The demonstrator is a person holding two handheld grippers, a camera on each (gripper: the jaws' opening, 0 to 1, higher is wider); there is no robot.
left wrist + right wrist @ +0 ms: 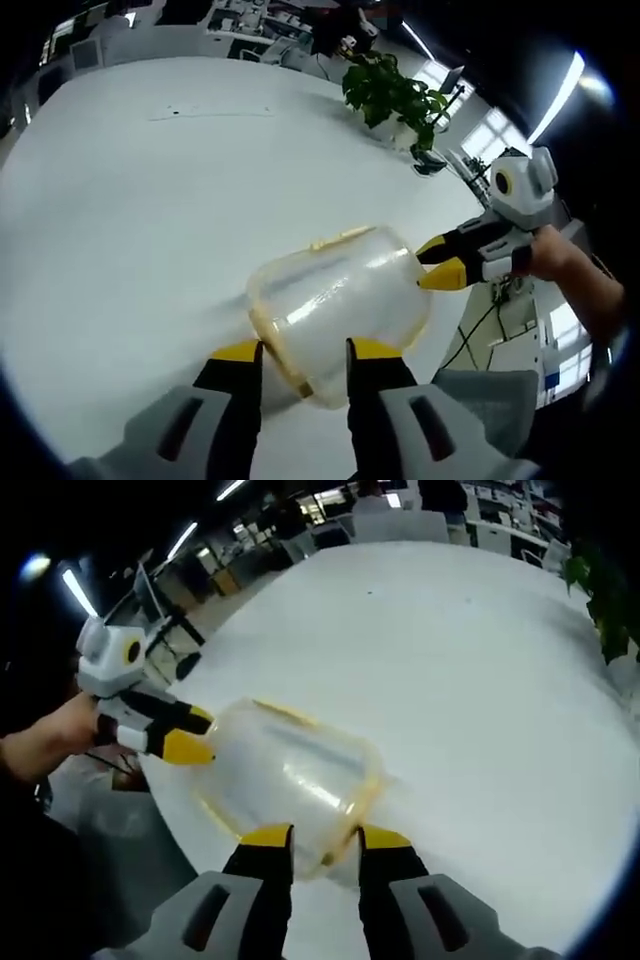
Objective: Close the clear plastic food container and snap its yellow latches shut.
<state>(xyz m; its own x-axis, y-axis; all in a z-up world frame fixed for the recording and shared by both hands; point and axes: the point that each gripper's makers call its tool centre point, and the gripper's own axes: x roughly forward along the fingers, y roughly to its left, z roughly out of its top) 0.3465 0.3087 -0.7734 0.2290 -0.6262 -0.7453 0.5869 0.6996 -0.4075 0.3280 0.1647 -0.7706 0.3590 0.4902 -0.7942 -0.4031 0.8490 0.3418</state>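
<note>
Apparently both tools point(305, 352) point(325, 838) grip clear container point(340, 305).

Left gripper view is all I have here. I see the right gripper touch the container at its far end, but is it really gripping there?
Observer: It seems so. In the right gripper view, the right gripper has the yellow-edged rim of the container between its jaws.
Operator: And my left gripper, seen from there?
Observer: The left gripper pinches the opposite end, its tips close together.
Operator: What is behind it?
Observer: A hand holding it, beyond the edge of the table.
</note>
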